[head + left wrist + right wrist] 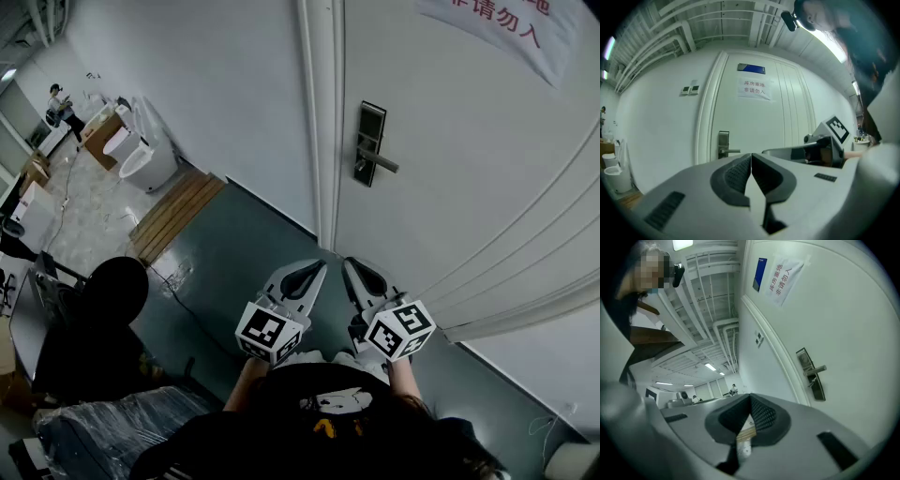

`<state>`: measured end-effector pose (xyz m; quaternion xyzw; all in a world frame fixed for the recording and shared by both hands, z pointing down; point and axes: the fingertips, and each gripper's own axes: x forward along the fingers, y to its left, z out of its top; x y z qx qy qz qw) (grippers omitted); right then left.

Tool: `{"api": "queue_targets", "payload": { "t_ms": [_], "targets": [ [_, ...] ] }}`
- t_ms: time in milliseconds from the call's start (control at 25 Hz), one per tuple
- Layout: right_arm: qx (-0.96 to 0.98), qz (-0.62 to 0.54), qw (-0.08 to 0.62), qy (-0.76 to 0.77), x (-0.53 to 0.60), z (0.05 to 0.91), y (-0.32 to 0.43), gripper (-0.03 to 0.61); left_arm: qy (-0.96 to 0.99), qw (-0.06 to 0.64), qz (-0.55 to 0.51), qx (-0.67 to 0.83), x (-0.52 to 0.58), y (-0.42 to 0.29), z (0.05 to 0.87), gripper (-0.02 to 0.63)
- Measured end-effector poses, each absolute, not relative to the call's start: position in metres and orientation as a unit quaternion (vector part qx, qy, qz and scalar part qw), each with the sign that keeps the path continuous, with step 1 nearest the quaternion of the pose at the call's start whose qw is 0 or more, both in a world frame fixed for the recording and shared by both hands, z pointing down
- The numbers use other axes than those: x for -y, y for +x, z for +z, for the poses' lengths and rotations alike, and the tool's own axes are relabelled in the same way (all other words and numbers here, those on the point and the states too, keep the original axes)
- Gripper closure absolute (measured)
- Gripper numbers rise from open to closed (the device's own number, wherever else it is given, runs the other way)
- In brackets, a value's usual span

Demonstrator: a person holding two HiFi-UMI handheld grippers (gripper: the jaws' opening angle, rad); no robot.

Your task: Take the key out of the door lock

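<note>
White-walled room, grey floor [234, 253], logged from my remote seat.

1. Tall white panelled door [450, 141], shut, with a white paper notice in red print [506, 23] near its top and a small blue plaque [751, 69] above the notice.
2. Dark metal lock plate [370, 141] by the door's edge, carrying a silver lever handle [382, 165] that stands out level.
3. Key [813, 379]: a small stub under the lever on the plate, seen in the right gripper view; too small for me to confirm more.
4. Left hand-held gripper [314, 272], white with dark ribbed pads and a marker cube: jaws pressed together at the tips, nothing between them [751, 157]. It is held low, near the person's body, well apart from the lock.
5. Right hand-held gripper [356, 272], same build: jaws likewise pressed together and holding nothing [750, 399], just beside the left one and pointing at the door.
6. Pale wooden planks [173, 211] on the floor along the wall, left.
7. White ceramic fixtures [145, 164] beyond the planks.
8. Distant person [61, 105], standing far left.
</note>
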<state>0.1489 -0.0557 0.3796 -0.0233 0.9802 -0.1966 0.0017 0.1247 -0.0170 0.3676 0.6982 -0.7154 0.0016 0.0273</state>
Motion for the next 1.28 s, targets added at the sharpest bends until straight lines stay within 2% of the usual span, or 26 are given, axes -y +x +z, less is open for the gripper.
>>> {"api": "queue_targets", "payload": {
  "t_ms": [1280],
  "targets": [
    [-0.974, -0.221, -0.012, -0.040, 0.003, 0.395, 0.103, 0.574, 0.699, 0.028, 0.001, 0.715, -0.045, 0.084, 0.388, 0.604]
  ]
}}
